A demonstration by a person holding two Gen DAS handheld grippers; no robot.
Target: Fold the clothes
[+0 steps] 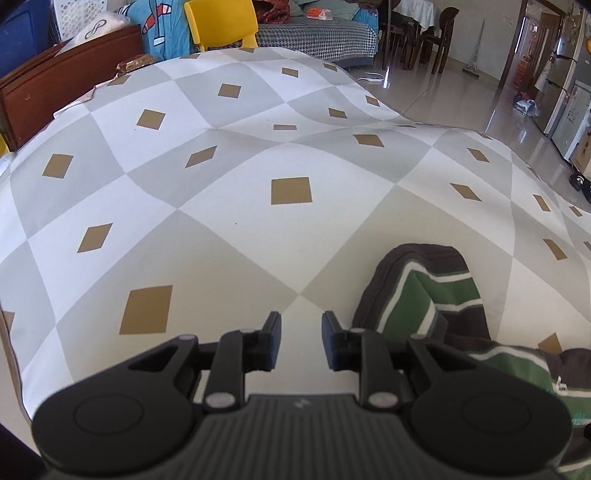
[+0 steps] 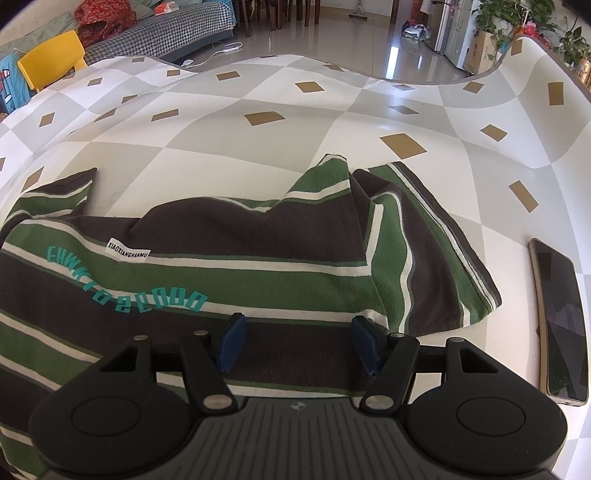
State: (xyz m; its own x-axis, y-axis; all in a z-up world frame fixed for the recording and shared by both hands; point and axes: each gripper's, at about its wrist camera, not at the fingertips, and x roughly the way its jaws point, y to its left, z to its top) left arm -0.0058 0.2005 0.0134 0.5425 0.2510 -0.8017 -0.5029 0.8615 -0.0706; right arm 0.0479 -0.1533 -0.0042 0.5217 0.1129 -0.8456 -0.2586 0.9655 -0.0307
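Observation:
A striped shirt (image 2: 258, 266) in green, dark brown and white, with teal lettering and a white label, lies partly folded on the checked tablecloth (image 2: 258, 147). My right gripper (image 2: 297, 341) hovers open over its near part, jaws wide, nothing between them. In the left wrist view a sleeve end of the shirt (image 1: 428, 295) lies at the lower right. My left gripper (image 1: 301, 339) is to its left over bare cloth, with a narrow gap between its jaws and nothing in it.
A dark phone (image 2: 559, 321) lies on the table right of the shirt. A yellow chair (image 1: 221, 24) stands beyond the far edge, with a sofa (image 1: 314, 37) and dining chairs (image 1: 417, 33) behind. The table's right edge drops to a glossy floor (image 1: 461, 96).

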